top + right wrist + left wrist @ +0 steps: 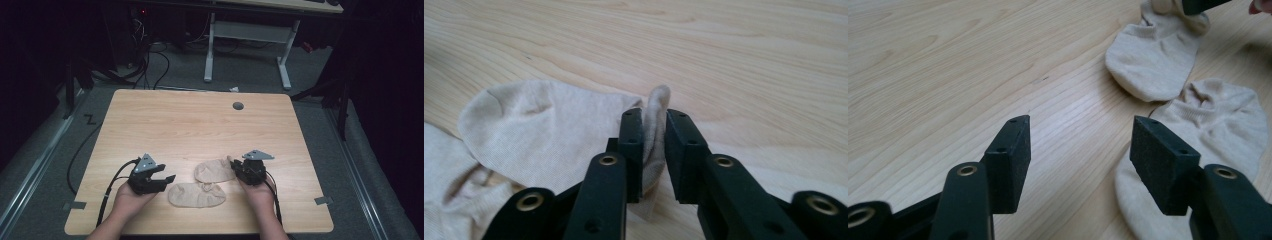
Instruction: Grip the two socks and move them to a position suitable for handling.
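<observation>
Two beige ankle socks lie on the wooden table (pixel 200 120) near its front edge. The far sock (pixel 214 171) (pixel 549 130) has a raised fold of its edge standing between the jaws of my right gripper (pixel 234 167) (pixel 655 125). The jaws are narrowly parted, and the fold sits loosely against the left pad with a dark gap on the other side. The near sock (pixel 196 195) (pixel 1218 125) lies flat, its opening toward the far sock (pixel 1153 55). My left gripper (pixel 167 179) (pixel 1080 140) is open just left of the near sock, holding nothing.
A grey grommet hole (pixel 238 106) sits near the table's far edge. Tape pieces mark the front corners (pixel 74 205) (pixel 323 200). Beyond the table stand a white desk frame (pixel 245 45) and floor cables (pixel 150 65). Bare wood stretches across the middle and far side.
</observation>
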### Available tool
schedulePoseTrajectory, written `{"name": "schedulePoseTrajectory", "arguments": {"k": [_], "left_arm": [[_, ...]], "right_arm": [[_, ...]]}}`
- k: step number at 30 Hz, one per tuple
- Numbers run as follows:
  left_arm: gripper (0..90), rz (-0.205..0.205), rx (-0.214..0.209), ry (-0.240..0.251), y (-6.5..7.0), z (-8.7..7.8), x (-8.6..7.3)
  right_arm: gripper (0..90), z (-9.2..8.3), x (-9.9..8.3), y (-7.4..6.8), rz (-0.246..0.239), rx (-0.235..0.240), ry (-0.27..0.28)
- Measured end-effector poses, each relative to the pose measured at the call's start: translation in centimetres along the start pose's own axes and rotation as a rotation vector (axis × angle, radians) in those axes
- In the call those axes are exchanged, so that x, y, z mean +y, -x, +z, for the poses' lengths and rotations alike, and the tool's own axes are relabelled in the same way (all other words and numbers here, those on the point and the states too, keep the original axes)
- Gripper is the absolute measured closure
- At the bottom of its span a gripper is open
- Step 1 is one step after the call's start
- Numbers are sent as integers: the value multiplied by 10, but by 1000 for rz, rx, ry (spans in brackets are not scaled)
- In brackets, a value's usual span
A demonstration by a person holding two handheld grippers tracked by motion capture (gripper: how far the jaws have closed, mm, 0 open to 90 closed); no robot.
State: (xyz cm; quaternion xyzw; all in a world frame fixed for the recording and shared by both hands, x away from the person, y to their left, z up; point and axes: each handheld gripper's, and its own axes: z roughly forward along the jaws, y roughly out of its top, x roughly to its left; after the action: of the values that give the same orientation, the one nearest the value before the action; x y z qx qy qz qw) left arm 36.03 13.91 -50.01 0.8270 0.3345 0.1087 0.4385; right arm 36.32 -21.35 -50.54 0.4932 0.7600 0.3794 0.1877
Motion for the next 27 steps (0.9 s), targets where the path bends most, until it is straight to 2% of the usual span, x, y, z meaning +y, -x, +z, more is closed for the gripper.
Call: {"name": "schedulePoseTrajectory", "arguments": {"k": [4,9,13,17,19,27], "left_arm": [[427,2,-15,-18,5,11,6],[434,33,-31,-32,15,28,14],[444,17,-48,-34,20,44,20],[461,-2,-67,-48,24,57,24],[485,5,-65,-63,26,62,25],[601,-6,-67,-99,27,73,26]], "right_arm": [[706,-7,-5,8,27,-21,1],[665,-17,-11,13,54,-42,20],[631,-21,-16,15,63,-54,17],[605,-19,-19,17,72,-56,-1],[598,-17,-21,16,74,-56,-15],[568,-9,-21,13,64,-63,-31]]}}
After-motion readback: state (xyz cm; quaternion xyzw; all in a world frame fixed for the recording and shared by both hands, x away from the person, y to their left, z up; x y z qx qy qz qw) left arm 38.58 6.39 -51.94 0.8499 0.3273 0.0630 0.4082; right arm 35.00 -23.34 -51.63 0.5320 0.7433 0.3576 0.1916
